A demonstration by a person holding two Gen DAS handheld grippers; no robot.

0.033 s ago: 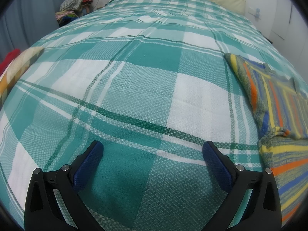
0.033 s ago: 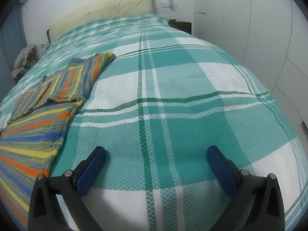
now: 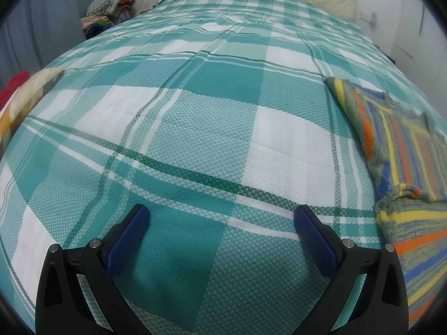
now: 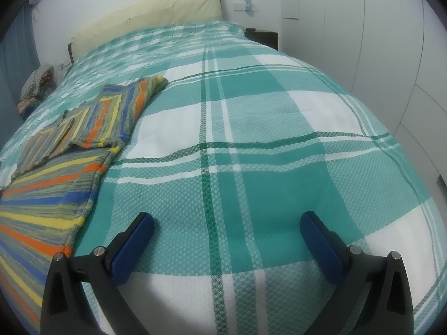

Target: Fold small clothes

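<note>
Both claws hang spread wide above the bed, and we grip nothing with either. Our left gripper [image 3: 222, 217] shows its two blue pads [image 3: 127, 240] far apart, with only the green-and-white plaid bedspread [image 3: 195, 139] between them. Our right gripper [image 4: 226, 226] stands the same way, its blue pads [image 4: 321, 248] released and clear of any cloth.

We see the striped knit garment [image 4: 56, 184] lying flat on the bedspread between our two grippers: it sits at the right edge of the left wrist view [image 3: 399, 139] and fills the left side of the right wrist view. Its stripes run orange, yellow, blue and grey-green. The lower part lies spread nearest us, and a sleeve [image 4: 123, 111] reaches away toward the head of the bed, its cuff tip lying on a white square of the plaid. In the right wrist view the hem of the garment comes just beside the left finger of our right gripper, but we cannot tell whether they touch.

At the far end we see a cream headboard [image 4: 156, 11]. Beside the bed on the far left sits a heap of clothes [image 3: 111, 5], and a cushion [image 3: 30, 95] with a red item behind it shows at the left edge of the left wrist view. White cupboard doors [image 4: 391, 55] line the right wall.
</note>
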